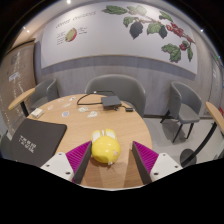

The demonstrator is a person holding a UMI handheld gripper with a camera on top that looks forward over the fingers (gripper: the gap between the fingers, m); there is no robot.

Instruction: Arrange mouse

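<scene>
Even indoor light, heavy fisheye edge distortion.

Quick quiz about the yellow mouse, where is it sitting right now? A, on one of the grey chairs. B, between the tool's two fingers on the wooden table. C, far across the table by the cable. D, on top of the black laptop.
B: the yellow mouse rests on the wooden table between the fingers of the tool, with a gap visible on each side.

Round wooden table; grey chairs
</scene>
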